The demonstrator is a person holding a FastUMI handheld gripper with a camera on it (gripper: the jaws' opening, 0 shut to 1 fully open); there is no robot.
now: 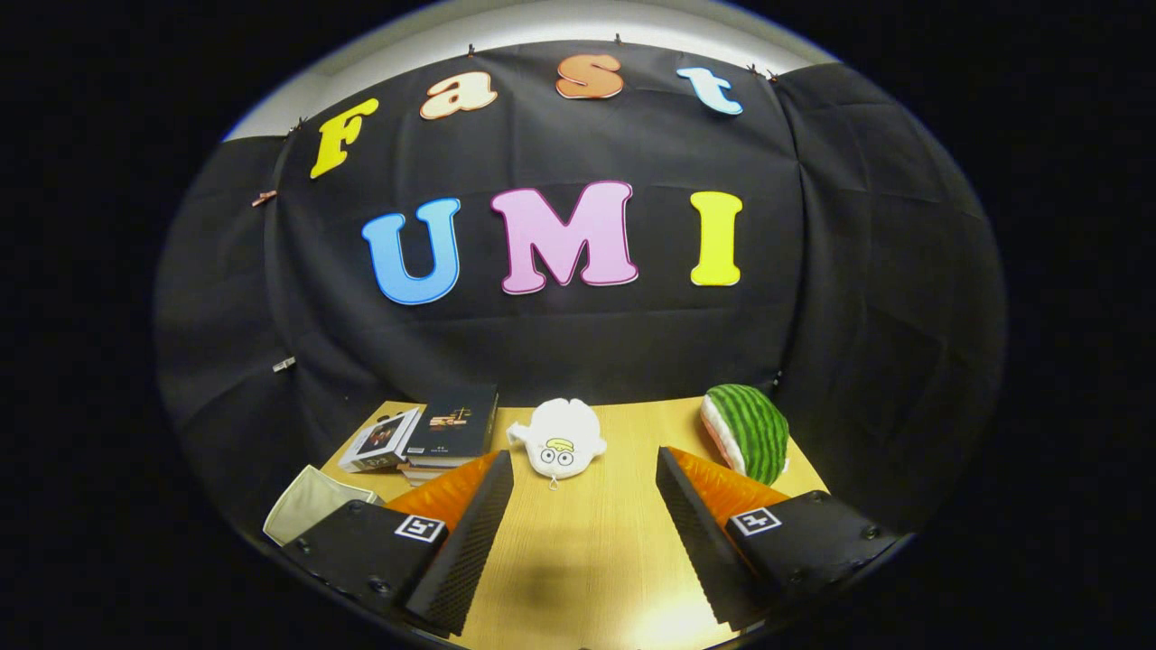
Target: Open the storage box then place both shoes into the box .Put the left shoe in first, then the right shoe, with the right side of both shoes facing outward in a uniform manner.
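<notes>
My gripper (585, 460) is open, its two fingers spread wide over the bare wooden table (587, 542) with nothing between them. A white plush toy (557, 439) with a cartoon face lies just ahead of the fingers, between their lines. Beside the left finger (474, 533) a pale, cream-coloured object (312, 515) shows partly, and I cannot tell what it is.
A stack of books (438, 433) lies at the back left of the table. A plush watermelon slice (748, 431) rests at the back right, beyond the right finger. The black cloth wall rises right behind the table's far edge.
</notes>
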